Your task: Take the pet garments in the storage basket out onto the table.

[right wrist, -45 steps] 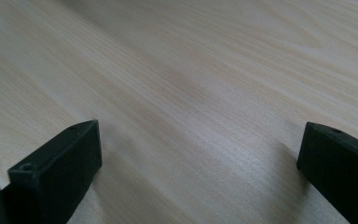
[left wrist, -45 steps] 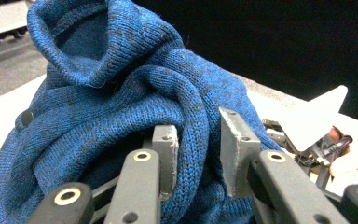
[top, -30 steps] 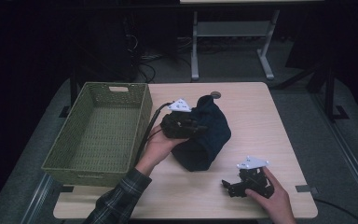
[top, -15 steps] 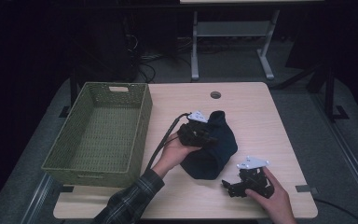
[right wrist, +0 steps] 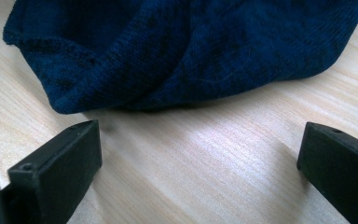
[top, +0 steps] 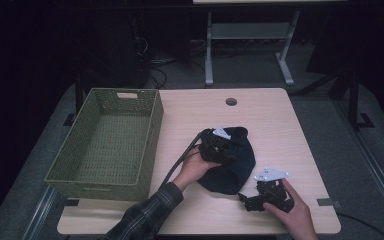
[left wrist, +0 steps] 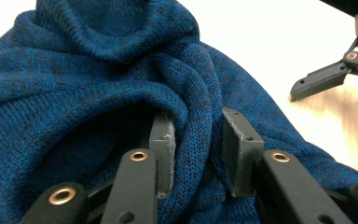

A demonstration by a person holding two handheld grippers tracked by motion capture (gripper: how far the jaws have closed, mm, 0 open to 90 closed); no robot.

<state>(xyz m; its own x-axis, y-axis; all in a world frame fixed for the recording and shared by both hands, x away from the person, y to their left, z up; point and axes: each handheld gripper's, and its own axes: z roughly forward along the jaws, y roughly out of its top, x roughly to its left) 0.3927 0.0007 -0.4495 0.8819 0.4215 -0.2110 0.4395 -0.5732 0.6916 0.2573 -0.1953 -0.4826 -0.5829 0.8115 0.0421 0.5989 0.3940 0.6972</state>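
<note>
While left tongs (left wrist: 193, 149) pinch blue knit (left wrist: 98, 88), right tongs (right wrist: 196, 163) spread, wood between.

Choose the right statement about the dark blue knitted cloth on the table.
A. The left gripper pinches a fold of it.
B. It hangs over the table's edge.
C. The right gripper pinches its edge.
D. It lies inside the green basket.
A: in the left gripper view, the left gripper has a fold of the cloth squeezed between its jaws, while the right gripper is open over bare wood.
</note>
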